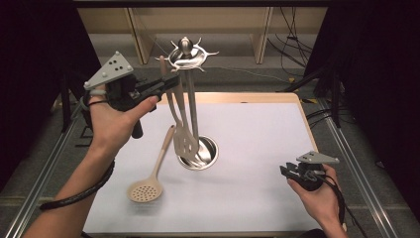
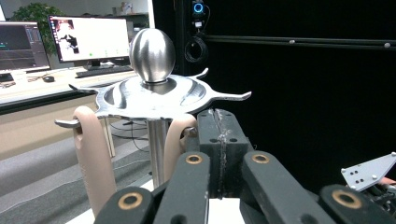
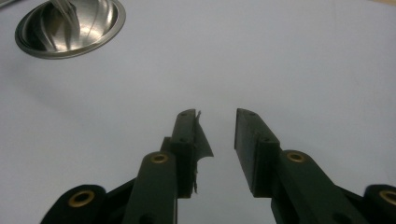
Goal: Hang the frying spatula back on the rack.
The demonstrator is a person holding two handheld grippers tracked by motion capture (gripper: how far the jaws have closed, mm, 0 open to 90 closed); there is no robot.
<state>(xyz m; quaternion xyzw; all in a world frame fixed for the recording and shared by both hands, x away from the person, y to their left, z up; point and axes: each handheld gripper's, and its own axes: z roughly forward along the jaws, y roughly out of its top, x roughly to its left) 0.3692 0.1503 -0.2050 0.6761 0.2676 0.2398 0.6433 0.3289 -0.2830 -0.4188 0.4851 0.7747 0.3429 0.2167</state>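
Observation:
A steel utensil stand (image 1: pixel 185 55) rises from a round base dish (image 1: pixel 210 154) at the middle of the table. Its hooked crown (image 2: pixel 154 95) carries beige-handled utensils, among them a slotted spatula (image 1: pixel 184 141). A beige skimmer spoon (image 1: pixel 146 187) lies flat on the white mat, left of the base. My left gripper (image 1: pixel 173 80) is held high at the crown with its jaws pressed together. In the left gripper view one hanging handle (image 2: pixel 180 137) sits just left of the left gripper (image 2: pixel 219 116), and I see nothing between the jaws. My right gripper (image 1: pixel 285 170) hovers low at the right, open and empty.
The white mat (image 1: pixel 257 139) covers most of the wooden table, and metal rails run along both sides. In the right gripper view the base dish (image 3: pixel 70 28) lies ahead at the upper left, beyond the right gripper (image 3: pixel 217 126). Black curtains flank the table.

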